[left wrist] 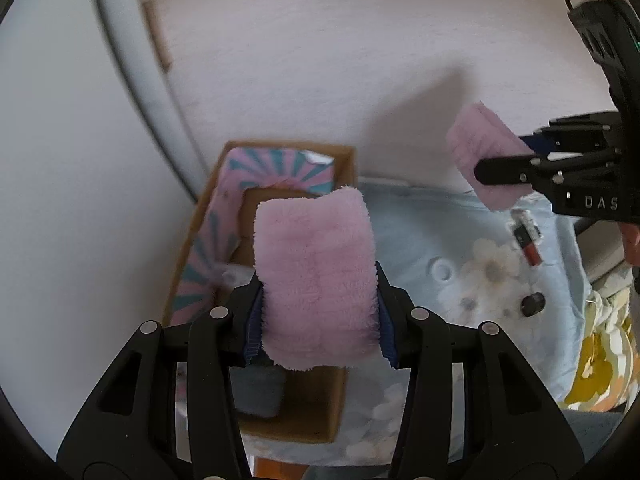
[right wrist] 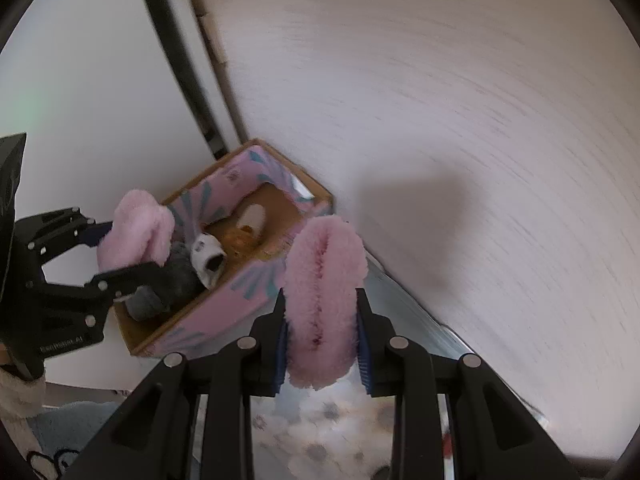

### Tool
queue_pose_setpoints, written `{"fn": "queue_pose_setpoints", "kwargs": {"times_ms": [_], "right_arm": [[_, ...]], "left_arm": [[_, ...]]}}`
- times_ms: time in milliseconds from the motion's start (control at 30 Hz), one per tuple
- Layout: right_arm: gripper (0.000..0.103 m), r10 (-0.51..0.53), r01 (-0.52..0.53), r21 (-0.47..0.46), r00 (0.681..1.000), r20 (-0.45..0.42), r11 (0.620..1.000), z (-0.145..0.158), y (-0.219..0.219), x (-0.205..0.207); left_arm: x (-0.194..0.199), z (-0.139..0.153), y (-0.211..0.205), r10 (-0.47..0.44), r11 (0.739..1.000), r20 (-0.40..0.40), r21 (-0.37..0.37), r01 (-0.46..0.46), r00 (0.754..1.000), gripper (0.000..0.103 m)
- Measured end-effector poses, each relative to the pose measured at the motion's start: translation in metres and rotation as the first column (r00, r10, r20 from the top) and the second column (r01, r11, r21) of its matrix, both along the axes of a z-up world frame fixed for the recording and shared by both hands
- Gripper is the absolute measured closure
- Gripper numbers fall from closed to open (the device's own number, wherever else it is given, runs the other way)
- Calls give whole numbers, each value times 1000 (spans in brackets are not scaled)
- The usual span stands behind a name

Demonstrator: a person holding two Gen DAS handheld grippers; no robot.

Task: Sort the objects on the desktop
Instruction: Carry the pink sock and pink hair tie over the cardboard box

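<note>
Pale wall behind; blue floral cloth (left wrist: 420,240) below. Left gripper (left wrist: 320,312) is clamped on a pink sock (left wrist: 316,276), above the box (left wrist: 344,168). Right gripper (right wrist: 322,344) is closed tight on a second pink sock (right wrist: 324,304), just right of the box. Grey socks (right wrist: 180,276) lie inside the box.

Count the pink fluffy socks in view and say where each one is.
2. One pink sock is clamped in the left gripper above the box; the other pink sock is clamped in the right gripper. More may lie hidden inside the box.
</note>
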State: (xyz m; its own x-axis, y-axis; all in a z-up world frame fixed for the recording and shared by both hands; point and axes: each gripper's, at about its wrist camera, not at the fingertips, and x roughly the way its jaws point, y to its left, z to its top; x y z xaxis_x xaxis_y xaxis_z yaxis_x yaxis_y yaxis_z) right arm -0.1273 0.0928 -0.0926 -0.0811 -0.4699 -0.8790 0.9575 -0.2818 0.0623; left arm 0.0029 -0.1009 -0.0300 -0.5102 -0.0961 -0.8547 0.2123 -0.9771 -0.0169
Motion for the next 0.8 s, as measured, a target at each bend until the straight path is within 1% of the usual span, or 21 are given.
{"fn": "queue_pose_setpoints", "kwargs": {"times_ms": [133,200,467,567,667,800], "right_arm": [[77,59,-60,17,998,14,998,-6,-30,16],[77,89,-90,28,996,23,996,-11,-44,25],[77,212,-217,94,975,61,972,-44,-104,61],[77,234,-243,116,968,86,963,-59,-121,71],[77,253,-264,137,963,93,955,-72,-132,82],[77,252,-265,151,963,96,952,-82,-140,87]], "left_arm": [[11,-9,-18,42,999,13,6,-43,999,60],[17,-16,-27,63,998,24,21,-64,998,60],[33,-38,-50,106,993,57,39,-108,993,60],[38,-49,-52,112,992,82,39,-116,990,60],[41,-56,-51,108,993,102,35,-112,989,60],[42,-62,-48,103,994,114,34,-108,988,60]]}}
